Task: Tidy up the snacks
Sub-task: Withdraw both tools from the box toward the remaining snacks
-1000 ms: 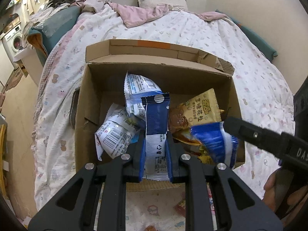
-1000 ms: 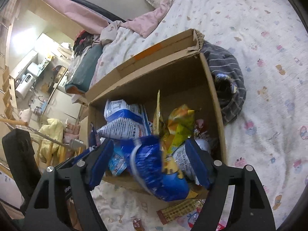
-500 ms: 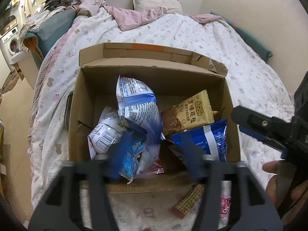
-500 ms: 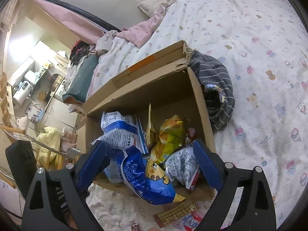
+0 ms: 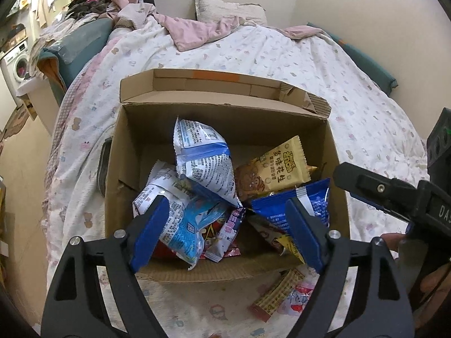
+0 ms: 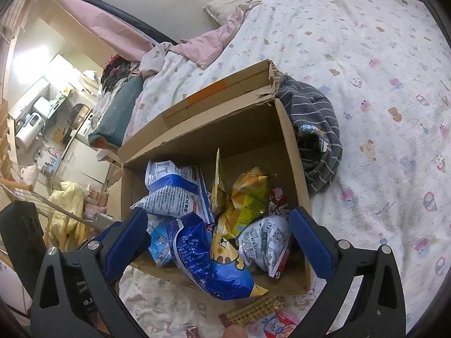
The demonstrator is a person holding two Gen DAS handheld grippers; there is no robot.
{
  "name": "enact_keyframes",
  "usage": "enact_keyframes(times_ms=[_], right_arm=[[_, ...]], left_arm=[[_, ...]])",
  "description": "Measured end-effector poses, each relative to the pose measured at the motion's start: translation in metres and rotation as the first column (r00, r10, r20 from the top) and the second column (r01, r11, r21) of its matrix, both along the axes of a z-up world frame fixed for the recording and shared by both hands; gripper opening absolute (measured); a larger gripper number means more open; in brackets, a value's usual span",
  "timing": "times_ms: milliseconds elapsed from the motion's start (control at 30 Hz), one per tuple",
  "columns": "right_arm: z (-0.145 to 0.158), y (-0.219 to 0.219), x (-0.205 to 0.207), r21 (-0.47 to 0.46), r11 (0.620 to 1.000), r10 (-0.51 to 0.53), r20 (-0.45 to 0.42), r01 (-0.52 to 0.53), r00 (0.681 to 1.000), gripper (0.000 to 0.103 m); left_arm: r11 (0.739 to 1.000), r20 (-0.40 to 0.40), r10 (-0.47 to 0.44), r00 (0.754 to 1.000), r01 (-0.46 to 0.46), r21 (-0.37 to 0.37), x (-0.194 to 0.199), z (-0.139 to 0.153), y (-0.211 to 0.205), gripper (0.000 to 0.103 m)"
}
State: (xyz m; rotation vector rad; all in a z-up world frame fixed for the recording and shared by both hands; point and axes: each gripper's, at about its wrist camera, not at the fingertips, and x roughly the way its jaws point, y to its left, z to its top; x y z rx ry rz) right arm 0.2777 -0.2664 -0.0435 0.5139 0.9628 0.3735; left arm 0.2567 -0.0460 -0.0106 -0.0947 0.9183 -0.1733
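An open cardboard box (image 5: 225, 107) (image 6: 214, 129) sits on the bed, holding several snack bags. Among them are a blue-and-white bag (image 5: 203, 163), a yellow peanut pack (image 5: 276, 169) and a dark blue bag (image 5: 293, 205) (image 6: 203, 256) leaning over the near wall. My left gripper (image 5: 227, 233) hovers over the box's near edge. Its jaws are opening and the pads touch nothing. My right gripper (image 6: 218, 242) is also over the near edge, jaws opening wide with no bag pressed between them. One of its fingers (image 5: 380, 194) shows at the right of the left wrist view.
A wafer bar (image 5: 277, 293) (image 6: 253, 309) and a pink packet (image 5: 298, 298) lie on the sheet in front of the box. A grey striped cloth (image 6: 318, 129) is bunched against the box's right side. A pink blanket (image 5: 197, 31) and a pillow (image 5: 228, 8) lie at the head of the bed.
The left gripper let go of a blue-and-white packet, which dropped into the box. The right gripper released the dark blue bag, which now leans on the box's near wall. Both jaws spread wider.
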Motion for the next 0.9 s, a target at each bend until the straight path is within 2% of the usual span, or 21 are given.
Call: enact_keyframes(times_ms=[467, 800, 900], right_arm=[[0.001, 0.001, -0.004, -0.015, 1.000, -0.009, 0.009, 0.009, 1.000, 0.103], [0.007, -0.006, -0.029, -0.036, 0.999, -0.017, 0.012, 0.017, 1.000, 0.103], [0.013, -0.009, -0.039, -0.043, 0.999, -0.017, 0.025, 0.018, 1.000, 0.103]], left_arm=[[1.000, 0.000, 0.031, 1.000, -0.031, -0.006, -0.008, 0.003, 0.012, 0.082], [0.998, 0.034, 0.068, 0.997, -0.068, -0.002, -0.032, 0.017, 0.028, 0.082], [0.994, 0.025, 0.094, 0.995, -0.092, -0.054, -0.040, 0.020, 0.038, 0.082]])
